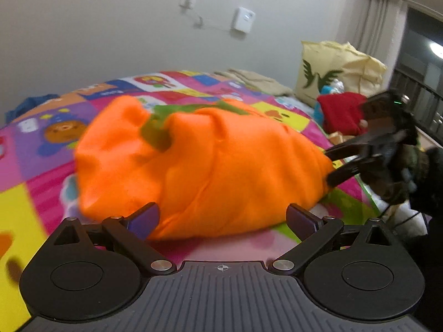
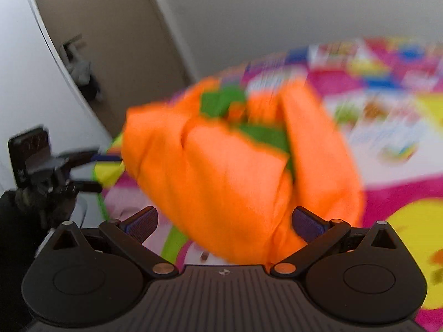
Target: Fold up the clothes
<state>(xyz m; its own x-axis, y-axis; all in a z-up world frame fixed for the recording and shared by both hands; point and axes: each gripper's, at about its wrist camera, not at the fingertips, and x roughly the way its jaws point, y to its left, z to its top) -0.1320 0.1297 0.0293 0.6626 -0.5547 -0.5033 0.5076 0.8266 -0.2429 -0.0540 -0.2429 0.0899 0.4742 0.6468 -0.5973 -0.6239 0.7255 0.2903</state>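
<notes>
Orange garment [image 1: 210, 166] with green trim on a pink, yellow, purple cartoon-patterned mat [image 1: 33, 144].

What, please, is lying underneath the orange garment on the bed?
The orange garment lies bunched on a colourful cartoon-print mat, which shows around it. Whether anything else sits beneath cannot be seen, since the cloth covers that patch.

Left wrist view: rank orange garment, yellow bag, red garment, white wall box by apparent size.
1. orange garment, though nearness to the camera inflates it
2. yellow bag
3. red garment
4. white wall box
</notes>
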